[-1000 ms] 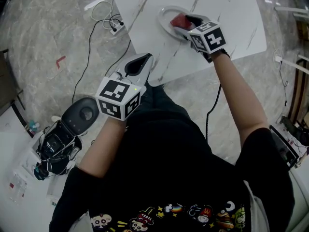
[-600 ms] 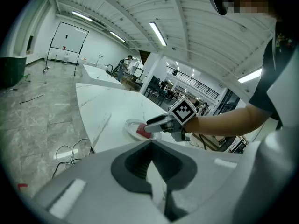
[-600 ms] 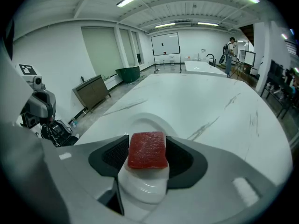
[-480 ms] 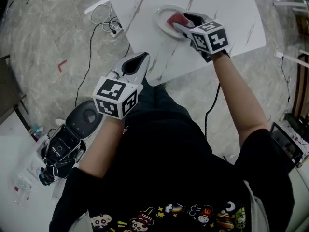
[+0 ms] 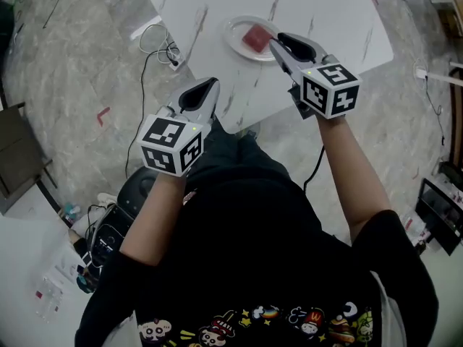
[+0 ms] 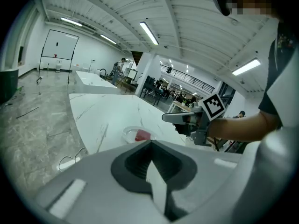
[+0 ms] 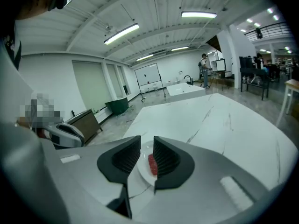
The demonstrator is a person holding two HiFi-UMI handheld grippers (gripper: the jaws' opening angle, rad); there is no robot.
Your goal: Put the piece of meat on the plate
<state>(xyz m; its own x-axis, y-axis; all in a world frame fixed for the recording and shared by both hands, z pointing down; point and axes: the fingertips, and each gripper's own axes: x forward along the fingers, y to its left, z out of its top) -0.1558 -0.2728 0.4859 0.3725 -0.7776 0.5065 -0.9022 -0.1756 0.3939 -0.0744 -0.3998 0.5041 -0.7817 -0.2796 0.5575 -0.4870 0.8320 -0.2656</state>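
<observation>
The red piece of meat lies flat on the white plate, near the front of the white marble table. My right gripper hovers just short of the plate's near right rim. It is open by a narrow gap and holds nothing. Through that gap the right gripper view shows the meat on the plate. My left gripper hangs shut over the table's front left edge, well left of the plate. The left gripper view shows the meat, the plate and the right gripper ahead.
A power strip and cables lie on the stone floor left of the table. A black device sits on the floor by my left side. Racks stand at the far right. The table's front edge runs between both grippers.
The right gripper was over the plate at the meat; it has since drawn back towards me, with nothing in its jaws, and the meat rests on the plate. The left gripper barely moved.
</observation>
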